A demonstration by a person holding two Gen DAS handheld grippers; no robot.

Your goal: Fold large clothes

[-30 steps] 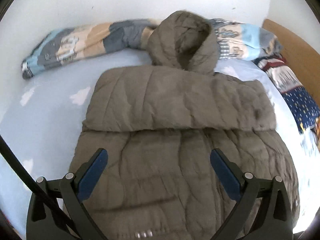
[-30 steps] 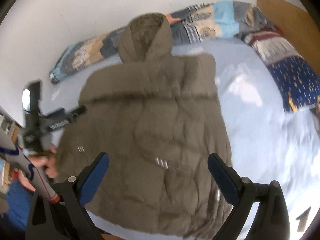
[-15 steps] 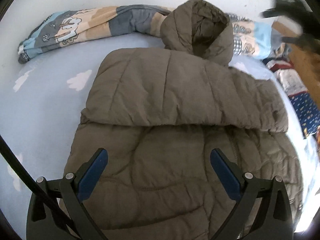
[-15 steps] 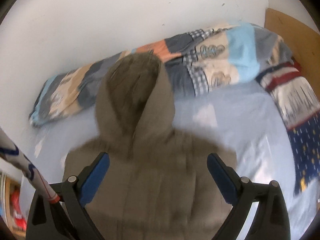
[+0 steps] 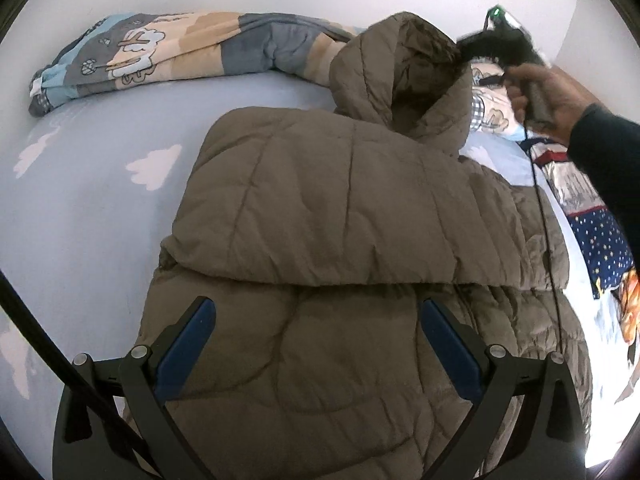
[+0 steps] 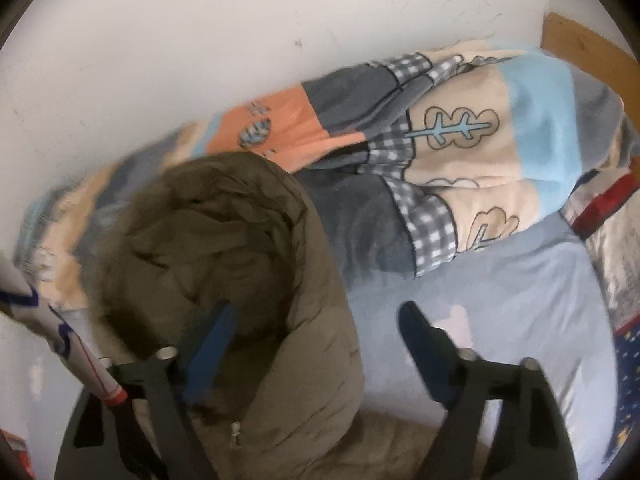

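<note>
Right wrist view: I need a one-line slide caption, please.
Right tongs closing around the rim of the brown puffer jacket's hood on the light blue bedsheet.

No readable text, label, brand or number in either view; the quilt [image 6: 460,132] carries only drawn trees and clouds, the sheet [image 5: 100,184] only white cloud shapes, the pole [image 6: 76,344] only blue and red stripes, none forming letters
</note>
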